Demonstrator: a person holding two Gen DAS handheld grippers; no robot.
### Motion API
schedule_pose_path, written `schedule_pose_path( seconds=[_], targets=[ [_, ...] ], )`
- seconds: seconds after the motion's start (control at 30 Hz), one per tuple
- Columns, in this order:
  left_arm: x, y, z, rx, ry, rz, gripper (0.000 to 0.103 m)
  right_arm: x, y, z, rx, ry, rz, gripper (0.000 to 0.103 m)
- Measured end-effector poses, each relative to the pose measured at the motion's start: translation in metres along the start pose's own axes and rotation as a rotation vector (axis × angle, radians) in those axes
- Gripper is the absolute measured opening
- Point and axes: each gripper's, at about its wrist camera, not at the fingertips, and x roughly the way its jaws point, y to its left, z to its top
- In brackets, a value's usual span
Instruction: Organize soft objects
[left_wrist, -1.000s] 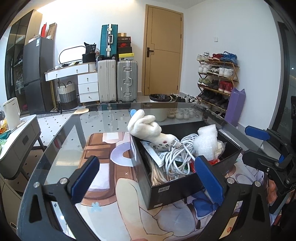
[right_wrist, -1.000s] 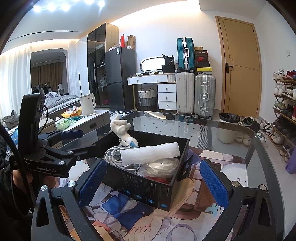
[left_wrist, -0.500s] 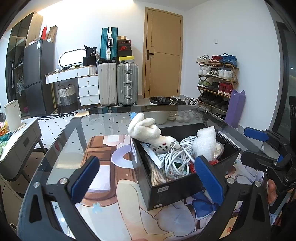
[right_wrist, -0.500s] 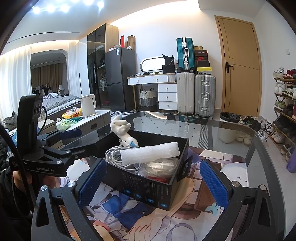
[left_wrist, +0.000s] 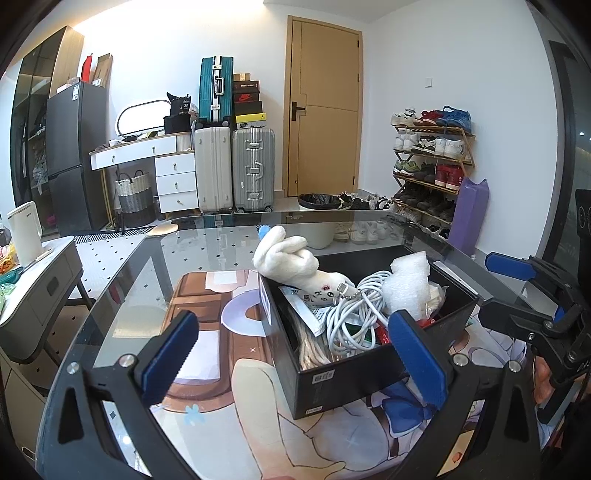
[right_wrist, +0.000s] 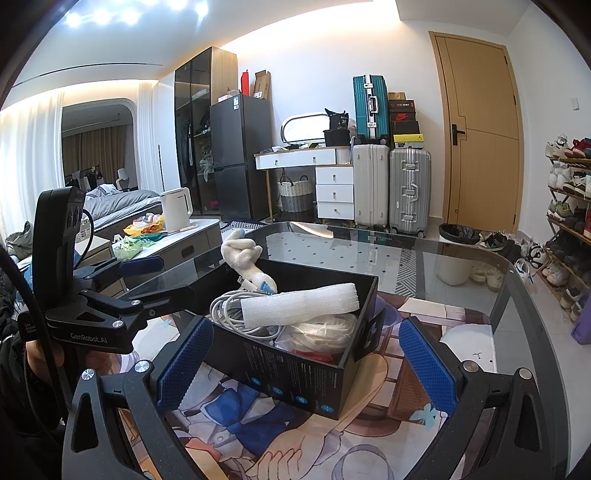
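Holding: both grippers, left gripper (left_wrist: 295, 354) and right gripper (right_wrist: 304, 363), had wide fingers with nothing in them.
Change: almost nothing moved since a second ago; both only waited.
Box: black box (left_wrist: 369, 369) sat on the worktop (left_wrist: 122, 295).
Soft things: plush toy (left_wrist: 291, 260) and foam roll (right_wrist: 301, 304) lay in the box.

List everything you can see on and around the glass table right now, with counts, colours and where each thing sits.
box: one, black, on the printed mat
plush toy: one, cream, leaning over the box's far edge
cable: one coil, white, inside the box
foam roll: one, white, lying on top of the box's contents
printed mat: one, multicoloured, under the box
glass table: one, dark-rimmed
suitcases: three, white, silver, teal, by the far wall
left gripper: open, blue pads
right gripper: open, blue pads
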Motion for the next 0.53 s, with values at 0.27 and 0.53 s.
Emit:
schedule_pose_path(
  seconds=[0.27,0.53],
  targets=[
    [-0.0001,-0.0002,-0.0005,-0.001,0.000,0.000,0.103,0.0006,-0.0005,-0.0010,0.001,0.003,0.002,0.102],
    [-0.0004,-0.0013,0.0014,-0.002,-0.004,-0.007,0.103,0.0005,-0.0005,-0.0015,0.001,0.004,0.003,0.102]
  ],
)
